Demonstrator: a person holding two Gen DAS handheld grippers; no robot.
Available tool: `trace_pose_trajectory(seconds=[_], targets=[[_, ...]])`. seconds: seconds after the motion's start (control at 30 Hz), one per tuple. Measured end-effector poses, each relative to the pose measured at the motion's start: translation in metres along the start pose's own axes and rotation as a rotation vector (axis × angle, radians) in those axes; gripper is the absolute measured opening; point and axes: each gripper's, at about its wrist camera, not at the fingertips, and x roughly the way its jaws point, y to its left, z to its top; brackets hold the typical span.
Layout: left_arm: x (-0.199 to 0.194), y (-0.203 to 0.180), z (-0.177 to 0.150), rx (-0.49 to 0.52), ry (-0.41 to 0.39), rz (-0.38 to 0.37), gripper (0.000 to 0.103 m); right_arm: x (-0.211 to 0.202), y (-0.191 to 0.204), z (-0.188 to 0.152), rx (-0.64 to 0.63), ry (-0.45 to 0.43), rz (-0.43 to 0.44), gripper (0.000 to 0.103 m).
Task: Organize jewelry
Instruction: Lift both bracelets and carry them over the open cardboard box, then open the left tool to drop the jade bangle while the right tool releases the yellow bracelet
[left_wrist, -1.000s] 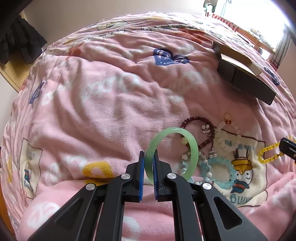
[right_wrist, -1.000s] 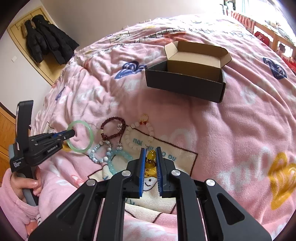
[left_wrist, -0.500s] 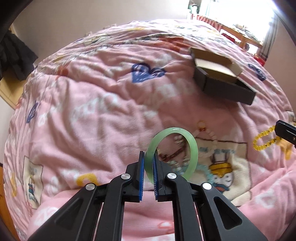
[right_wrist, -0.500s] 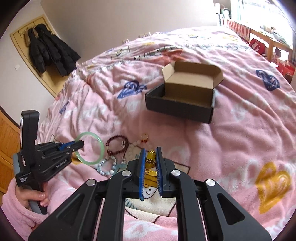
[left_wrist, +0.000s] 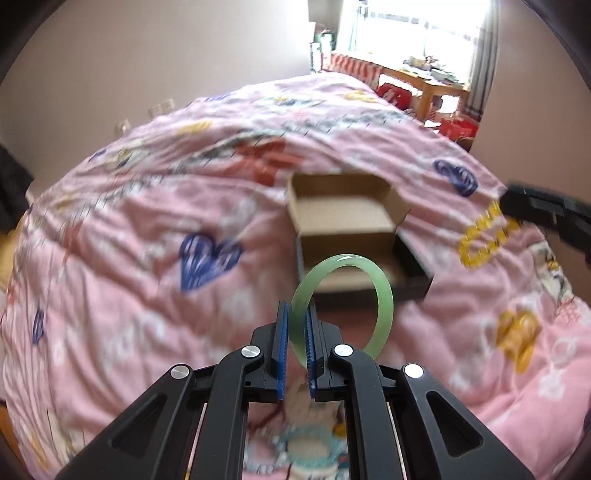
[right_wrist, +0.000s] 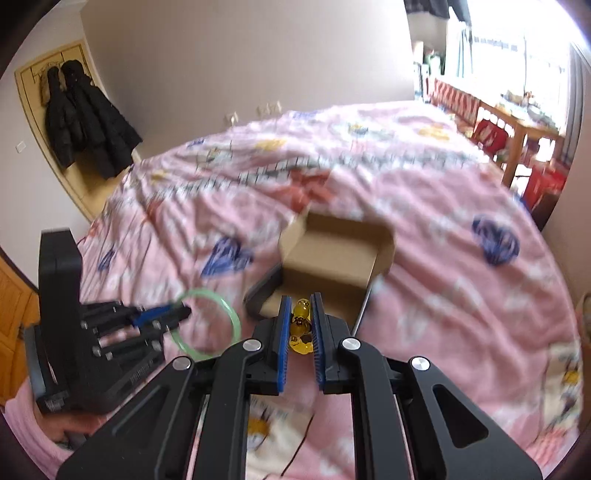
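Observation:
My left gripper (left_wrist: 295, 314) is shut on a green jade bangle (left_wrist: 382, 295), held upright in the air in front of the open black cardboard box (left_wrist: 343, 218). It also shows in the right wrist view (right_wrist: 181, 314) with the bangle (right_wrist: 229, 314) left of the box (right_wrist: 332, 254). My right gripper (right_wrist: 301, 306) is shut on a yellow bead bracelet (right_wrist: 301, 325), just short of the box. In the left wrist view the right gripper (left_wrist: 513, 201) holds the bracelet (left_wrist: 484, 236) to the right of the box. Both views are blurred.
The pink quilt (left_wrist: 129, 295) covers the bed. Other bracelets, blurred, lie under the left gripper (left_wrist: 306, 446). Black coats (right_wrist: 85, 118) hang at the far left. A wooden table (right_wrist: 524, 122) stands by the window.
Both grippers have lifted off the quilt and moved forward toward the box, each with its piece. The box now lies right ahead of them and the other bracelets have dropped below.

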Motion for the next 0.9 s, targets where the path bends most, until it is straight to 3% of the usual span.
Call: trace_pose_trajectory(seconds=[0.17, 0.33, 0.6, 0.9], targets=[[0.018, -0.012, 0.038, 0.024, -0.016, -0.003, 0.01, 0.013, -0.015, 0.041, -0.02, -0.071, -0.054, 0.012], [0.042, -0.017, 0.059, 0.026, -0.01, 0.022, 0.01, 0.042, -0.038, 0.042, -0.003, -0.061, -0.026, 0.012], [0.083, -0.02, 0.054, -0.026, 0.026, -0.015, 0.011, 0.092, -0.051, 0.026, 0.04, 0.025, 0.018, 0.012], [0.087, -0.018, 0.047, -0.07, 0.041, -0.031, 0.013, 0.109, -0.045, 0.017, 0.035, 0.072, 0.016, 0.012]])
